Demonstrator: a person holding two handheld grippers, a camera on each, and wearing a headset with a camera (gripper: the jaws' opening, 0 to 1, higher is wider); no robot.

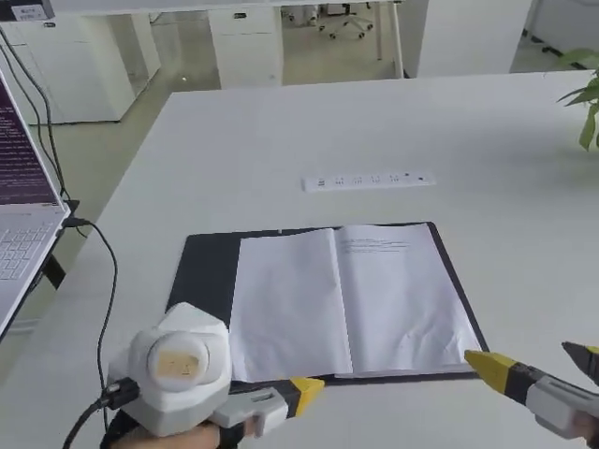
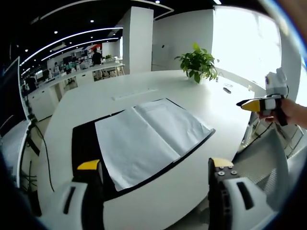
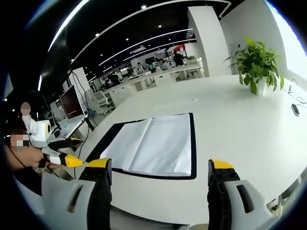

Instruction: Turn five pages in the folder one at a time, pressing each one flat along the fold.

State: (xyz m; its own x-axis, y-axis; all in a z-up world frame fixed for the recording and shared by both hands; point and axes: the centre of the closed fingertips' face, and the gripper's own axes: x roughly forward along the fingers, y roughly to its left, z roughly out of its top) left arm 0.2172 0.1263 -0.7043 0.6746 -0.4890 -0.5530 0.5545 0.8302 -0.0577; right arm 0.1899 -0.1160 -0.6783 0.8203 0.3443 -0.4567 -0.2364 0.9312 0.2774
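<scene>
Folder [image 1: 393, 299]: lies open and flat on the table [image 1: 234, 131], close to its near edge. The pages are white on a black cover, which is bare at the left.
Left gripper [image 2: 154, 164]: released, jaws spread wide; held at the table's near edge beside the folder's near left corner, apart from it.
Right gripper [image 3: 159, 164]: also released, jaws wide; off the folder's near right corner, apart from it.
Power strip [image 1: 369, 181]: beyond the folder, toward the table's middle.
Plant [image 1: 585, 103]: by the table's right edge.

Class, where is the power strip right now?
In the head view, the power strip lies on the table just beyond the open folder, slightly right of centre.
</scene>
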